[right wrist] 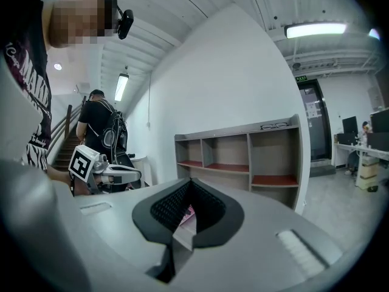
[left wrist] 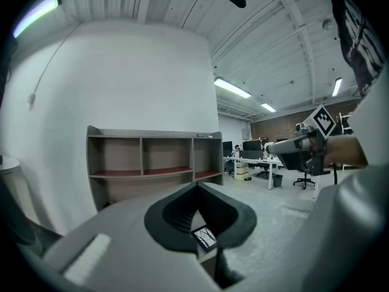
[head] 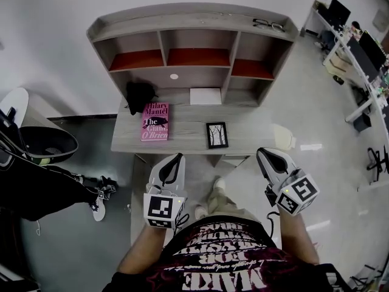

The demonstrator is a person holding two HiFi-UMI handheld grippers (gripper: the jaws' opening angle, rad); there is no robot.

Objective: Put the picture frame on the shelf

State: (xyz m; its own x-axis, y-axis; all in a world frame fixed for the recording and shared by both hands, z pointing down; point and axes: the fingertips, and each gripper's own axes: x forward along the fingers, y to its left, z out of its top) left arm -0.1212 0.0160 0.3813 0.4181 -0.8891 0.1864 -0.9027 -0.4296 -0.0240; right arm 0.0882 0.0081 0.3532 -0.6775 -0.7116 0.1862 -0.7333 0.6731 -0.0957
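A small black picture frame (head: 217,134) with a tree drawing lies flat on the wooden desk (head: 188,140), right of centre near the front edge. In the left gripper view the picture frame (left wrist: 204,238) shows through the gap under the jaws. Behind it stands the shelf unit (head: 194,18), with red-floored upper compartments. My left gripper (head: 178,157) hovers short of the desk's front edge, left of the frame, jaws shut and holding nothing. My right gripper (head: 261,152) hangs off the desk's front right corner, also shut and empty. Neither touches the frame.
A pink book (head: 155,121) lies left of the frame, a black bundle (head: 140,95) behind it, and a white sheet (head: 205,96) under the shelf. Glasses (head: 269,24) rest on the shelf top. A dark bag and bin (head: 42,145) stand left; office desks (head: 355,47) right.
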